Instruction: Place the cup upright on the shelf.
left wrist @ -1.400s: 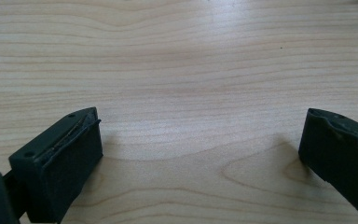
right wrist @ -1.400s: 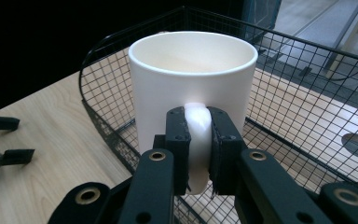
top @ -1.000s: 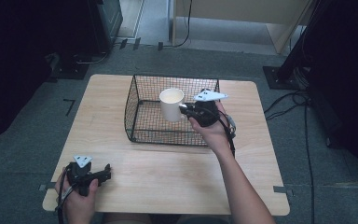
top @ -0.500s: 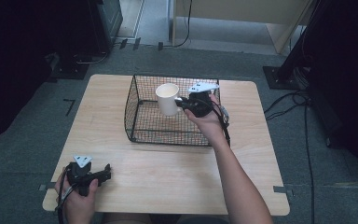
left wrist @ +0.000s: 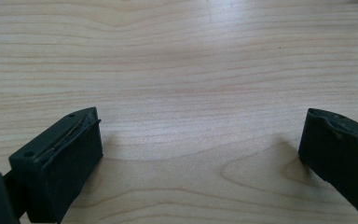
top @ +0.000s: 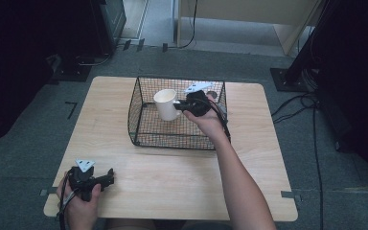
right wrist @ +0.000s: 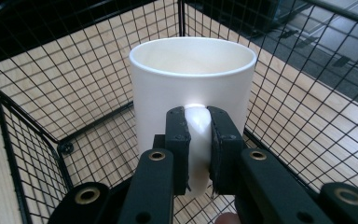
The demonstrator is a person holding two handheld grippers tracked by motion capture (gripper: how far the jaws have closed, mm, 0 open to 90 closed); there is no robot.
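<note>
Presently, right gripper [right wrist: 198, 140] clamped on the handle of a white mug [right wrist: 192, 88], mug held upright inside the black wire basket [top: 143, 129], left gripper [top: 106, 179] spread wide, rested on the wooden table [top: 172, 172] well apart from the basket.

From my high view the bench [top: 172, 172] is evenly and softly lit while the room around it falls to near black at 9 and 3 o'clock, and the whole picture is a little soft and grainy. In the left gripper view the wood grain is sharp, a pale sheen sits at 12 o'clock, and faint shadows pool just beside the left hand-held gripper [left wrist: 200, 149] jaws. In the right gripper view I see a bright glare spot on the mug [right wrist: 192, 84] handle between the right hand-held gripper [right wrist: 198, 149] jaws, with the basket [right wrist: 37, 70] wire bowing at the edges.
</note>
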